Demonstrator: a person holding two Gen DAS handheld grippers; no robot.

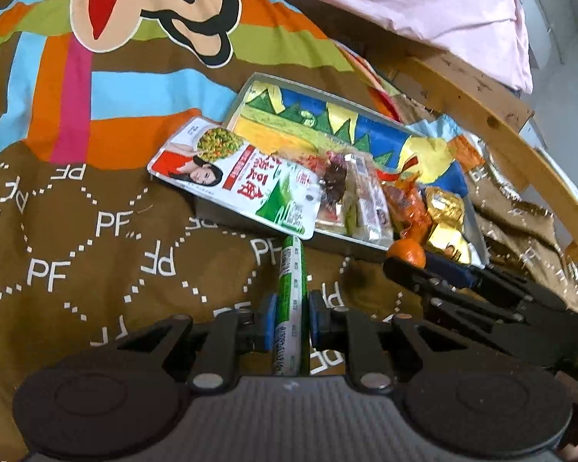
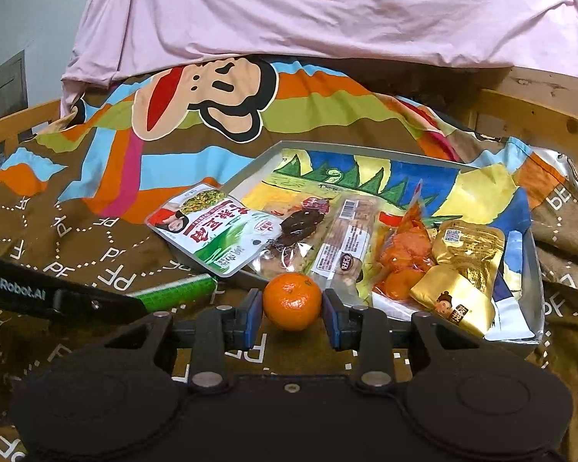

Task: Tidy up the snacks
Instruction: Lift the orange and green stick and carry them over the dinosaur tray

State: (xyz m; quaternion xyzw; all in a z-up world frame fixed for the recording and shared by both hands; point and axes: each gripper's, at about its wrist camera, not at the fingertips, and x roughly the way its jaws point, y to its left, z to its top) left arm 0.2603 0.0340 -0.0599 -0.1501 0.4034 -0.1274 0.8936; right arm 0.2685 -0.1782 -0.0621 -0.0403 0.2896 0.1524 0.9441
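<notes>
We see a bedspread [image 2: 96, 177] with a pink sheet [image 2: 327, 11] behind it, and on it a tray [image 2: 537, 269] that already holds most of the snacks: a green-pea packet [image 2: 212, 231] overhanging its near-left rim, a dark fruit pack [image 2: 300, 223], a bar [image 2: 346, 246], an orange pack [image 2: 404, 254] and two gold packs [image 2: 466, 269]. We judge the sorting well advanced, with two items left outside the tray. The right gripper [image 2: 293, 315] is clamped on a mandarin [image 2: 292, 300] just before the tray's near rim. The left gripper [image 1: 293, 323] pinches a green stick [image 1: 291, 300], its far end just under the packet's edge, not yet in the tray.
</notes>
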